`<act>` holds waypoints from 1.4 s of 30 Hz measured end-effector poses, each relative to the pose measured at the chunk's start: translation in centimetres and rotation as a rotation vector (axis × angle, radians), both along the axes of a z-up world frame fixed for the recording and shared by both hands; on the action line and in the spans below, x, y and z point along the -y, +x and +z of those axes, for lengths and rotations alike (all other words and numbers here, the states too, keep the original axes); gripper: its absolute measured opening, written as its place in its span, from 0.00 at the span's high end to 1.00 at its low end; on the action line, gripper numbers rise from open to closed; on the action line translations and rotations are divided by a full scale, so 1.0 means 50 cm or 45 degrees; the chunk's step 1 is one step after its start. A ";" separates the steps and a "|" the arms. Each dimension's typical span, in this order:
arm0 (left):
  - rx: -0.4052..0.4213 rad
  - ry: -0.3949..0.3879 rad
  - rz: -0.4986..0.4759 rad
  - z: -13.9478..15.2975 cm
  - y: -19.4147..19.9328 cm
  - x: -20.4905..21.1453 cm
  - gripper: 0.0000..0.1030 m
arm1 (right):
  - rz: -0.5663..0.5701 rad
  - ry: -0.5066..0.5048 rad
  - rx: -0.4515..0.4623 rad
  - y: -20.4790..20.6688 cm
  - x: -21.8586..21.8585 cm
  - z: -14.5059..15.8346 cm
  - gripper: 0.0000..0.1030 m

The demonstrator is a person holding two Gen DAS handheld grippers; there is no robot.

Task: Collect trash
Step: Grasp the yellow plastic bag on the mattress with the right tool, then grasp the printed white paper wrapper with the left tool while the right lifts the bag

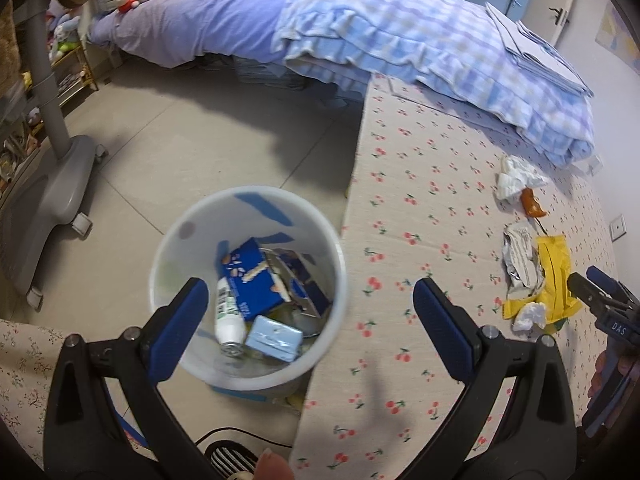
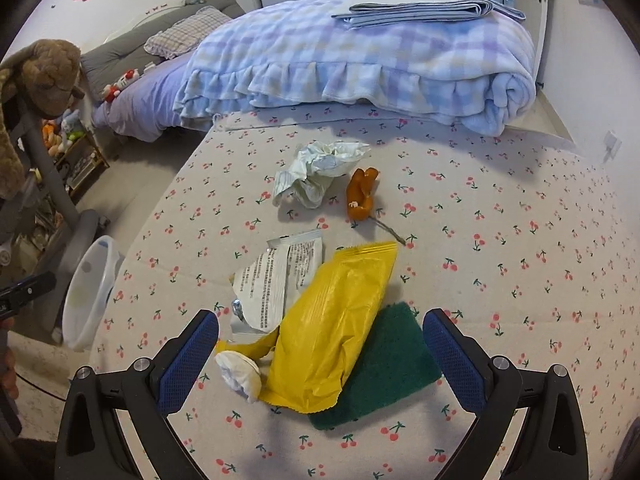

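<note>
Trash lies on the cherry-print mattress (image 2: 500,240): yellow wrapper (image 2: 332,328) overlapping a green scouring pad (image 2: 392,376), printed white wrapper (image 2: 276,280), crumpled paper (image 2: 316,168), orange peel (image 2: 362,196); right gripper (image 2: 320,364) spread wide above the wrapper; left gripper (image 1: 310,316) spread, empty, over the white bin (image 1: 168,248) on the floor, holding cartons and a bottle.

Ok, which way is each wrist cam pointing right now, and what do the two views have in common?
Left wrist: sits on the left gripper, looking down at the white bin on the floor beside the cherry-print surface; its own open blue fingers show, plus the right gripper at the right edge.
Right wrist: sits on the right gripper, facing the yellow wrapper on that surface; its open fingers show.
Shared: the bin, yellow wrapper, crumpled white paper, orange scrap, plaid blanket.
</note>
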State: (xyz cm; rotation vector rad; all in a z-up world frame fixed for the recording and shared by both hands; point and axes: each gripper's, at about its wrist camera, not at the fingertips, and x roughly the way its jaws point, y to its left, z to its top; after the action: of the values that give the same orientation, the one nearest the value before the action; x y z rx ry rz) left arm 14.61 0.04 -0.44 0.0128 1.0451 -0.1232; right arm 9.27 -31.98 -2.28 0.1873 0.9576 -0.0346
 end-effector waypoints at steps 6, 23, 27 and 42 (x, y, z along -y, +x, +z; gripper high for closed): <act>-0.011 0.034 -0.032 -0.010 0.001 0.026 0.01 | 0.025 0.040 -0.042 0.000 -0.009 -0.021 0.24; -0.099 -0.112 -0.079 -0.024 -0.001 0.096 0.01 | 0.044 0.055 0.057 -0.023 0.020 0.025 0.74; -0.113 -0.153 -0.115 -0.025 -0.003 0.138 0.01 | -0.007 0.114 0.105 -0.039 0.065 0.056 0.74; -0.192 -0.295 -0.243 -0.080 0.009 0.335 0.21 | -0.138 0.251 0.061 -0.090 0.228 0.028 0.73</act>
State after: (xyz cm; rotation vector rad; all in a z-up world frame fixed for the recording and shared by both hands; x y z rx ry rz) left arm 15.07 -16.69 -4.44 -0.1087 1.1735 -0.4232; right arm 4.75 -43.41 -0.86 0.4202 0.9024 -0.0354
